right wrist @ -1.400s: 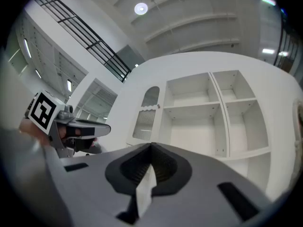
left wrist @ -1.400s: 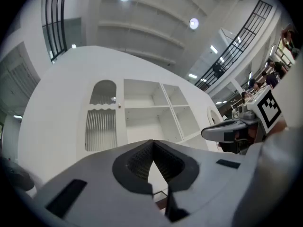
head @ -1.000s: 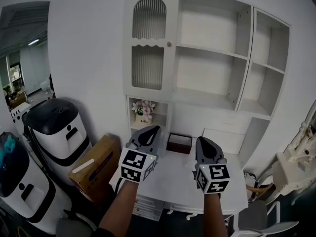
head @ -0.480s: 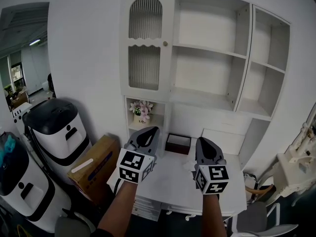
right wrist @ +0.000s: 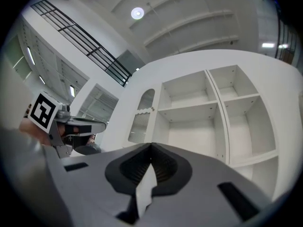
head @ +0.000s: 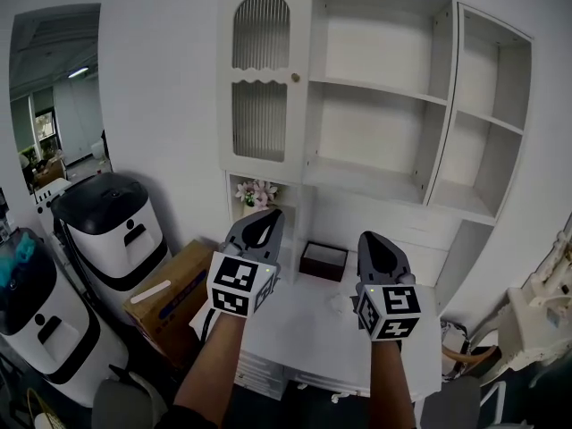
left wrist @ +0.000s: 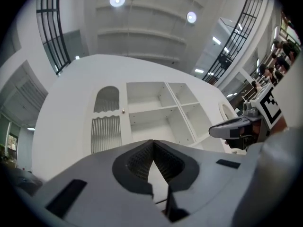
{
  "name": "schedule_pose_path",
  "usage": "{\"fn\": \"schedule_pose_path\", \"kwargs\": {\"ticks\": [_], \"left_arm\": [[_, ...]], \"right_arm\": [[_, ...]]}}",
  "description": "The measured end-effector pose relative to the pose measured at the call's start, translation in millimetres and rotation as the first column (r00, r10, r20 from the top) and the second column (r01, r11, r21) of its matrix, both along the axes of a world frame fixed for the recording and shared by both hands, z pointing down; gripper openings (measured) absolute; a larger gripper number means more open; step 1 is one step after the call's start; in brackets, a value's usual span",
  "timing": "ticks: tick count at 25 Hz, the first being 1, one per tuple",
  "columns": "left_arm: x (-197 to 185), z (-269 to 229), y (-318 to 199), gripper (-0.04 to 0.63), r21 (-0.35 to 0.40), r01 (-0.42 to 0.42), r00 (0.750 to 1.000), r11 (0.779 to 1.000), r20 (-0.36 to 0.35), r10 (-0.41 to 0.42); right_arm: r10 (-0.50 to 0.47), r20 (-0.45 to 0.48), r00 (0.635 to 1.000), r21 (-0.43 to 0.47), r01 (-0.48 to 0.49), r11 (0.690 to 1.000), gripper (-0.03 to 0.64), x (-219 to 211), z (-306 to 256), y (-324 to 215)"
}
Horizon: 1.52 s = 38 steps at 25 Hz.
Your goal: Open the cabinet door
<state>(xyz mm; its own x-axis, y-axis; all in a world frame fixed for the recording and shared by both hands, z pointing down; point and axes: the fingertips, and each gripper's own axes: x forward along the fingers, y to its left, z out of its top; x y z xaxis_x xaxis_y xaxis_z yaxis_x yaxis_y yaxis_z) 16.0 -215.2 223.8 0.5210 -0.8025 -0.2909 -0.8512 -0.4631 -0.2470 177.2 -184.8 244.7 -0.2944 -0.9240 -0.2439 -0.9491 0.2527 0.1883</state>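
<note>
head view: the door (head: 265,83) stood shut at the shelves' upper left, well above the left gripper (head: 267,217) and right gripper (head: 371,239). left gripper view: its jaws were together, empty. right gripper view: the same. the knob (head: 295,78) likely needed parted jaws, a square clamp, then a pull.

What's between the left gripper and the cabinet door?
Only open air: the left gripper view shows the cabinet door unobstructed beyond the shut left gripper.
</note>
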Motion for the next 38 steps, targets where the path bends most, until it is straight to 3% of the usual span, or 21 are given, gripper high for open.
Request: {"fn": "schedule_pose_path", "kwargs": {"ticks": [8,12,23,32,33,34,38], "left_arm": [[-9,-22,-32,0.009,0.041,0.012,1.0,0.999,-0.024,-0.011],[-27,-32,-67,0.009,0.061,-0.004,0.999,0.998,-0.048,0.007],[-64,-93,-154,0.009,0.146,-0.085,0.995,0.986,-0.033,0.091],[-38,-139,-176,0.012,0.214,-0.087,0.996,0.973,0.009,0.087],[-34,-146,-178,0.07,0.221,-0.085,0.996,0.972,0.018,0.083],[-30,-153,-181,0.172,0.227,-0.086,0.996,0.97,0.026,0.082],[-21,-180,-196,0.183,0.251,-0.075,0.997,0.965,0.052,0.064]], "right_arm": [[-0.012,-0.031,0.999,0.036,0.013,0.999,0.02,-8,-23,-34],[-0.008,-0.04,0.999,0.059,0.011,0.998,0.02,-28,-33,-69],[0.05,-0.064,0.997,0.143,-0.04,0.989,0.021,-82,-92,-148],[0.041,-0.115,0.993,0.165,-0.021,0.986,0.021,-73,-122,-169],[0.039,-0.122,0.992,0.165,-0.018,0.986,0.021,-71,-125,-170],[0.037,-0.129,0.991,0.164,-0.015,0.986,0.021,-70,-128,-171],[0.031,-0.154,0.988,0.165,-0.005,0.986,0.021,-67,-136,-176]]}}
